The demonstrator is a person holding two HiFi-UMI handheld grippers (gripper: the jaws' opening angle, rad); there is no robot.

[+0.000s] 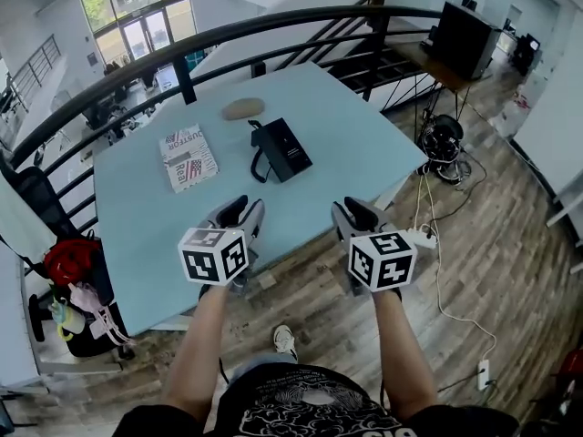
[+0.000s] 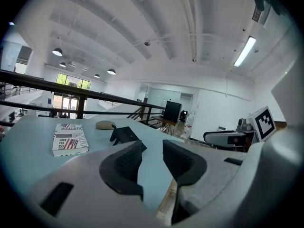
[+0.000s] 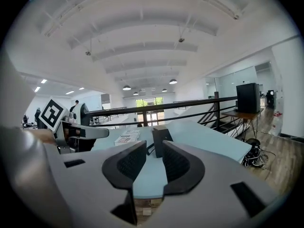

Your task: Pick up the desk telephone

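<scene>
The black desk telephone (image 1: 282, 148) lies on the pale blue table (image 1: 364, 144), its cord looping at its left side. It also shows in the left gripper view as the telephone (image 2: 124, 136) and in the right gripper view as the telephone (image 3: 160, 137). My left gripper (image 1: 248, 209) hovers over the table's near edge, open, nothing between its jaws. My right gripper (image 1: 353, 211) is level with it at the near edge, open and empty too. Both sit well short of the telephone.
A book with a flag cover (image 1: 188, 157) lies left of the telephone, and a tan oval object (image 1: 243, 108) sits behind it. A black railing (image 1: 182, 62) curves round the table's far side. Cables and a power strip (image 1: 424, 238) lie on the wooden floor at right.
</scene>
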